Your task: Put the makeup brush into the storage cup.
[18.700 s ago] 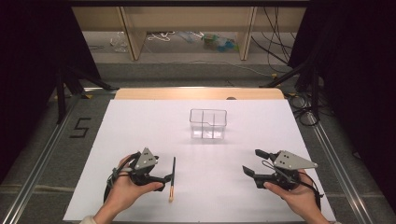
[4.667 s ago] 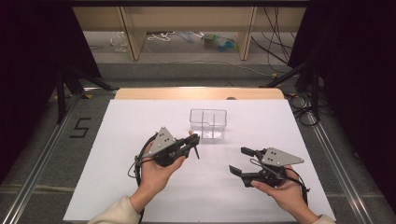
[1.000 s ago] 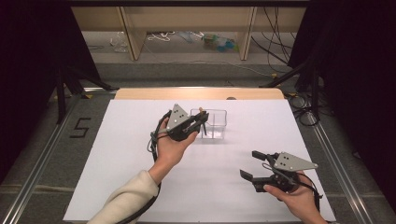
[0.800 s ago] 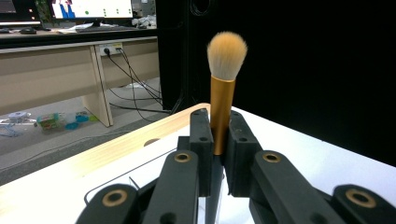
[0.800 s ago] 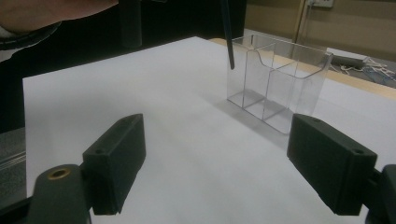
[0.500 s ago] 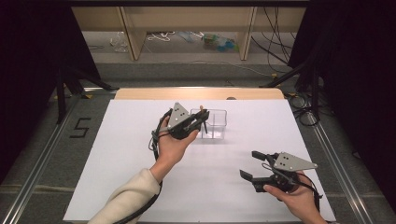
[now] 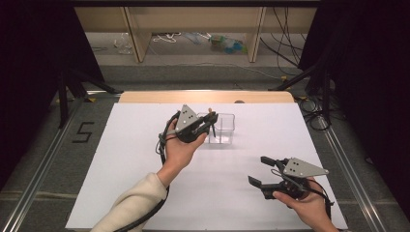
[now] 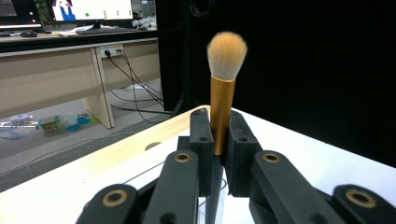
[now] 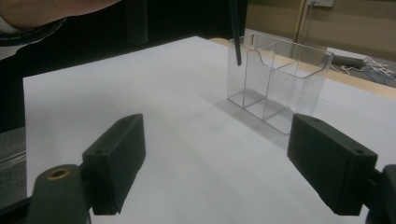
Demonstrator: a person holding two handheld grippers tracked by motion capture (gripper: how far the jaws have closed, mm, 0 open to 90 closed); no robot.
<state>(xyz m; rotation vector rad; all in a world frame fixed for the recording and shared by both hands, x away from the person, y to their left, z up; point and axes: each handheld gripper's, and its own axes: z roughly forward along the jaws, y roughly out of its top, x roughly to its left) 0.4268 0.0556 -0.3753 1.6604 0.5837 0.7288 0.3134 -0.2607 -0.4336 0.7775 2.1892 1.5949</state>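
Observation:
My left gripper (image 7: 211,121) is shut on a makeup brush (image 8: 221,112) and holds it upright, pale bristles up, gold ferrule between the pads. Its black handle (image 9: 236,32) hangs at the near left corner of a clear plastic organizer (image 7: 225,129) with several compartments; I cannot tell if the tip is inside the rim. In the left gripper view the jaws (image 8: 217,126) clamp the ferrule. My right gripper (image 7: 258,170) rests open near the table's front right, holding nothing. Between its wide jaws (image 9: 219,158) lies white table, with the organizer (image 9: 275,79) farther off.
A white sheet (image 7: 121,159) covers the table, with a wooden strip (image 7: 203,96) along its far edge. Metal rails run down both sides, and a "5" (image 7: 83,131) is marked on the floor at left. Cables and desk legs lie beyond the table.
The brush, which lay on the table by my left gripper, has been picked up and carried to the organizer. Over the last second it edged slightly nearer. The right gripper barely moved.

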